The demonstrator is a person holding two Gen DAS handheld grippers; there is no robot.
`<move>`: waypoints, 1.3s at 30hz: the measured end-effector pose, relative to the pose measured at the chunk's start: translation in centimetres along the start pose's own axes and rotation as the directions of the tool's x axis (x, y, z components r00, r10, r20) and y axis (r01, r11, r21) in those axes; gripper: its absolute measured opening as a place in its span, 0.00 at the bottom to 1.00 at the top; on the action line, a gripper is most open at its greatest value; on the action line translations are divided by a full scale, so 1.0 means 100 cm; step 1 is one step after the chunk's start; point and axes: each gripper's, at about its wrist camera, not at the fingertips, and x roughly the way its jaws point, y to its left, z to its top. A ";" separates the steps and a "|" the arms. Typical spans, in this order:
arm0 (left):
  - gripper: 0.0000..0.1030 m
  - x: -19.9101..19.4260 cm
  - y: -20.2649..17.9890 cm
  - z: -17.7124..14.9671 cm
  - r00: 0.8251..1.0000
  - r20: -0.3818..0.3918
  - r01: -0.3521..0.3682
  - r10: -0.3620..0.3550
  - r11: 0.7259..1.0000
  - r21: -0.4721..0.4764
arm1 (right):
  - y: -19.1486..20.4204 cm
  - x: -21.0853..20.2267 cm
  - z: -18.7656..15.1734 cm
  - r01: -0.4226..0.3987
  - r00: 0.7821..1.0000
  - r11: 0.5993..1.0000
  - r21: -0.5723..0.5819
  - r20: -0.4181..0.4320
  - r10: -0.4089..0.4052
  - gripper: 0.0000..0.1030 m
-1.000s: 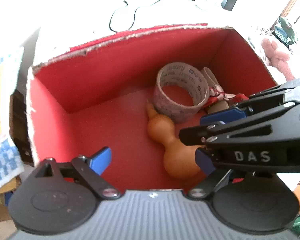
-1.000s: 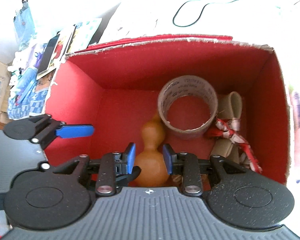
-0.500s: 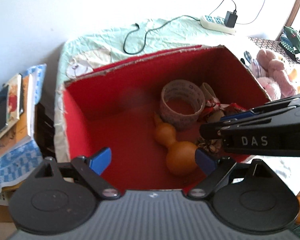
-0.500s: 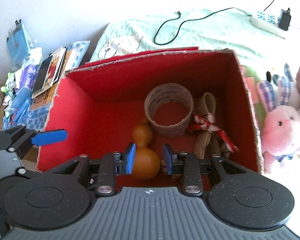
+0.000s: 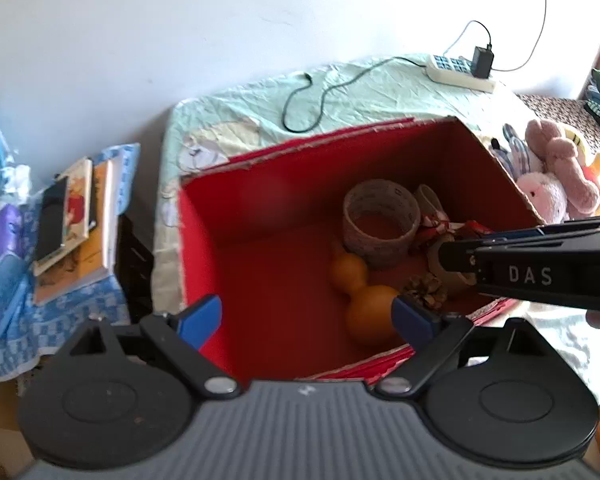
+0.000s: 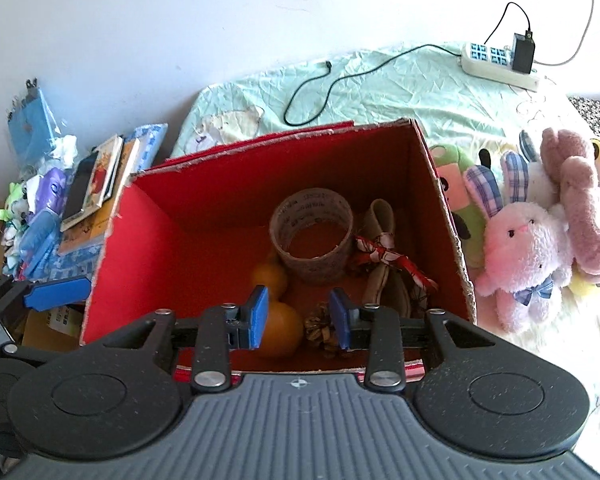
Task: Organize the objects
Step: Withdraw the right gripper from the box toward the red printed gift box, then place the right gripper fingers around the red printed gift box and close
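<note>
- On my far left, a stack of books (image 6: 96,184) lies on a blue checked cloth (image 5: 72,304), beside the bed.
- My left tongs (image 5: 306,316) hang above the near left part of the red box (image 5: 204,240), tipped down into it, blue pads spread wide and gripping nothing.
- Inside the box, the orange gourd (image 6: 278,320) lies on the floor with its neck pointing away from me; a tape roll (image 6: 312,236) stands just behind it.
- My right tongs (image 6: 298,316) hover over the box's near edge, pads narrowly apart and empty, with the gourd and a pine cone (image 6: 324,332) below them.
- Right of the tape roll lies a beige bundle tied with red patterned ribbon (image 6: 384,256).
- Outside the box's right wall, a pink plush bunny (image 6: 524,252) lies among other soft toys on the bed (image 6: 400,92).
</note>
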 end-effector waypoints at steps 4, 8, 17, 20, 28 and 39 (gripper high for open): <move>0.91 -0.014 -0.001 -0.004 0.999 0.023 -0.039 0.039 0.999 -0.026 | 0.000 -0.010 -0.004 -0.037 0.999 0.999 0.001 0.032 0.037 0.36; 0.91 -0.026 -0.007 -0.007 0.995 0.034 -0.092 0.094 0.994 -0.057 | -0.003 -0.022 -0.008 -0.077 0.995 0.997 -0.004 0.060 0.077 0.36; 0.91 -0.044 -0.032 -0.023 0.990 0.016 -0.139 0.142 0.984 -0.114 | -0.017 -0.049 -0.026 -0.122 0.989 0.990 -0.067 0.074 0.127 0.36; 0.91 -0.049 -0.038 -0.031 0.987 0.007 -0.160 0.162 0.978 -0.131 | -0.022 -0.057 -0.031 -0.132 0.987 0.987 -0.087 0.086 0.139 0.37; 0.91 -0.050 -0.047 -0.056 0.979 -0.062 -0.200 0.192 0.960 -0.198 | -0.027 -0.060 -0.046 -0.199 0.978 0.972 -0.128 0.044 0.206 0.43; 0.91 -0.037 -0.056 -0.081 0.968 -0.141 -0.236 0.207 0.941 -0.241 | -0.035 -0.045 -0.064 -0.266 0.964 0.957 -0.118 -0.054 0.261 0.43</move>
